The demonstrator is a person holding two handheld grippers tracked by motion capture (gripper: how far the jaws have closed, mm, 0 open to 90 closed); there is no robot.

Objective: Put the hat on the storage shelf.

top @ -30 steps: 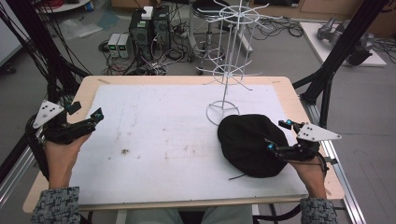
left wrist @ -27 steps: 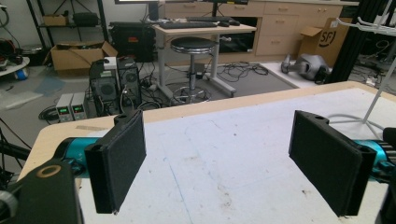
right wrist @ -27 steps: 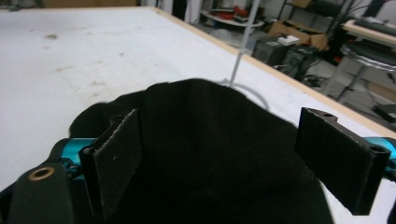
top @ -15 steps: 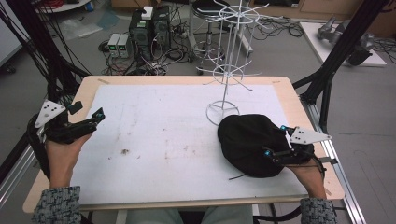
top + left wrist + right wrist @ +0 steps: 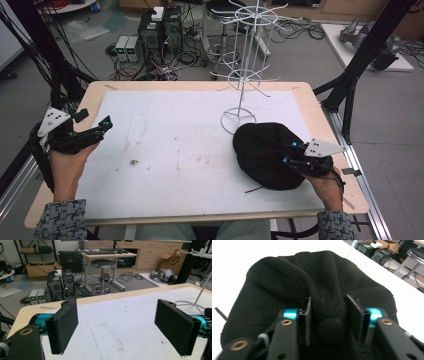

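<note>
1. The jaws of the right gripper, spread wide over the black hat in the earlier pictures, have just been closing and are now drawn in on it.
2. A raised fold of the hat's fabric is now pinched between the two pads, as seen in the right gripper view.
3. The right gripper is shifted slightly inward over the hat's right side compared with a second ago; its blue-tipped jaws, formerly set well apart at the hat's edge, are now seen close together on the cloth.
</note>
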